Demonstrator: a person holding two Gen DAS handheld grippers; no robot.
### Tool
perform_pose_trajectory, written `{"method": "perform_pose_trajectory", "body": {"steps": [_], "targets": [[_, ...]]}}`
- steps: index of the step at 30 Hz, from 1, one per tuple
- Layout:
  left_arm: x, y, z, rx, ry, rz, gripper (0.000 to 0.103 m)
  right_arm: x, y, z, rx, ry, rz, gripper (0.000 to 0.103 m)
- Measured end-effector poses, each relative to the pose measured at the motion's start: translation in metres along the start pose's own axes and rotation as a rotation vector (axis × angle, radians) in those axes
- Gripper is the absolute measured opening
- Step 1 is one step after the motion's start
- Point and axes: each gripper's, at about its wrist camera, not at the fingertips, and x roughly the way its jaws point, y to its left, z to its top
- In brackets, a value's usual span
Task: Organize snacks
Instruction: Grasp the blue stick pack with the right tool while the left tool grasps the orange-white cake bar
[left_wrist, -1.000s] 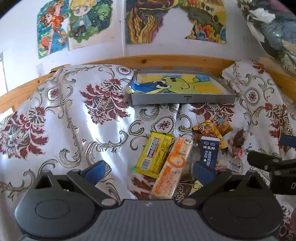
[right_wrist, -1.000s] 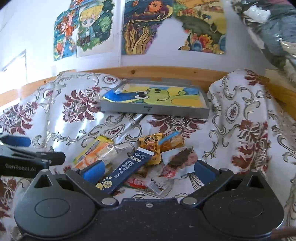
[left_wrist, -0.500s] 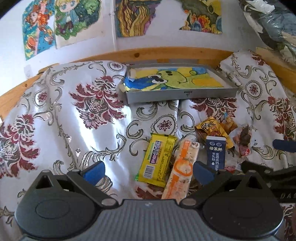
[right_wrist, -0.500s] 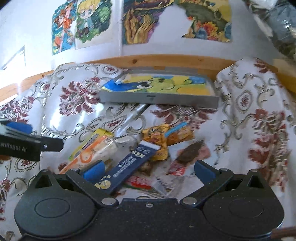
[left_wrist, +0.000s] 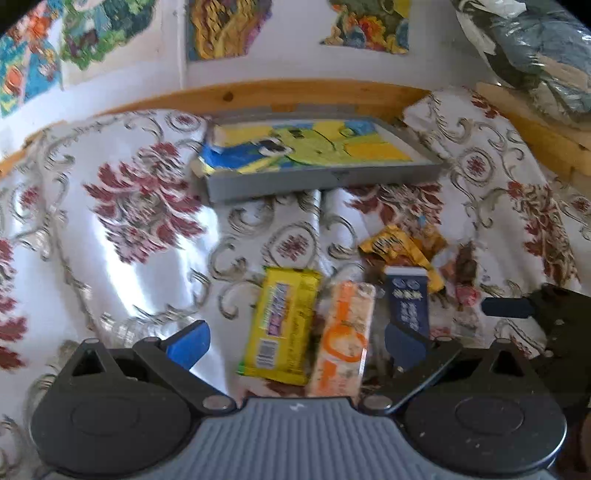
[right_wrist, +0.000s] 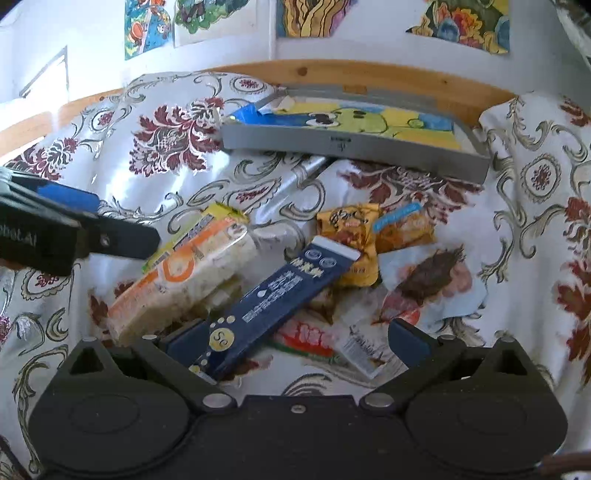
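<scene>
Snacks heaped on the floral bedspread (left_wrist: 140, 229) below the grey tray (left_wrist: 321, 179): yellow bar (left_wrist: 282, 325), orange-white packet (left_wrist: 345, 338) and navy packet (left_wrist: 406, 299) side by side in the left wrist view. Only from the right wrist: crumpled wrappers (right_wrist: 424, 288) beneath and beside the navy packet (right_wrist: 273, 299) (plus the left tongs' finger at the frame's left). Left tongs (left_wrist: 295, 343) and right tongs (right_wrist: 295, 341) both spread wide, holding nothing, lower and closer to the pile than half a second ago.
</scene>
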Motion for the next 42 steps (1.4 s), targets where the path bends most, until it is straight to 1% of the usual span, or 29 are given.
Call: {"method": "perform_pose_trajectory", "body": {"steps": [6, 10, 13, 18, 20, 22, 24, 26, 27, 29, 31, 33, 35, 40, 42], "targets": [[0.013, -0.002, -0.008, 0.036, 0.043, -0.041, 0.102, -0.002, 0.017, -0.007, -0.011, -0.02, 0.022, 0.102], [0.021, 0.003, -0.009, 0.002, 0.083, -0.051, 0.098, 0.004, 0.033, -0.006, -0.031, -0.028, 0.005, 0.102], [0.027, 0.009, -0.007, -0.029, 0.115, -0.055, 0.093, 0.011, 0.041, -0.004, -0.04, -0.021, -0.033, 0.099], [0.03, 0.01, -0.005, -0.056, 0.134, -0.069, 0.087, 0.014, 0.043, -0.003, -0.047, -0.012, -0.058, 0.086], [0.031, 0.006, -0.004, -0.056, 0.144, -0.08, 0.084, 0.012, 0.041, -0.004, -0.053, -0.009, -0.063, 0.083], [0.032, 0.002, -0.003, -0.056, 0.147, -0.092, 0.084, 0.01, 0.039, -0.004, -0.053, -0.001, -0.066, 0.081], [0.031, -0.003, -0.003, -0.058, 0.143, -0.097, 0.084, 0.009, 0.038, -0.004, -0.064, 0.006, -0.068, 0.076], [0.032, -0.006, -0.003, -0.058, 0.146, -0.095, 0.083, 0.006, 0.036, -0.004, -0.085, 0.01, -0.089, 0.065], [0.032, -0.007, -0.002, -0.057, 0.148, -0.094, 0.081, 0.004, 0.035, -0.005, -0.093, 0.011, -0.099, 0.061], [0.032, -0.008, -0.003, -0.053, 0.152, -0.09, 0.08, -0.002, 0.03, -0.005, -0.096, 0.02, -0.114, 0.05], [0.032, -0.008, -0.003, -0.053, 0.155, -0.084, 0.077, -0.005, 0.026, -0.006, -0.098, 0.033, -0.126, 0.046], [0.032, -0.006, -0.003, -0.06, 0.161, -0.084, 0.071, -0.007, 0.022, -0.007, -0.095, 0.031, -0.127, 0.046], [0.032, -0.004, -0.004, -0.07, 0.166, -0.088, 0.067, -0.005, 0.018, -0.007, -0.074, 0.035, -0.118, 0.046], [0.033, -0.004, -0.006, -0.072, 0.176, -0.103, 0.062, 0.004, 0.017, -0.006, -0.049, 0.047, -0.103, 0.046], [0.033, -0.006, -0.007, -0.062, 0.18, -0.102, 0.058, 0.005, 0.018, -0.006, -0.049, 0.044, -0.101, 0.046]]}}
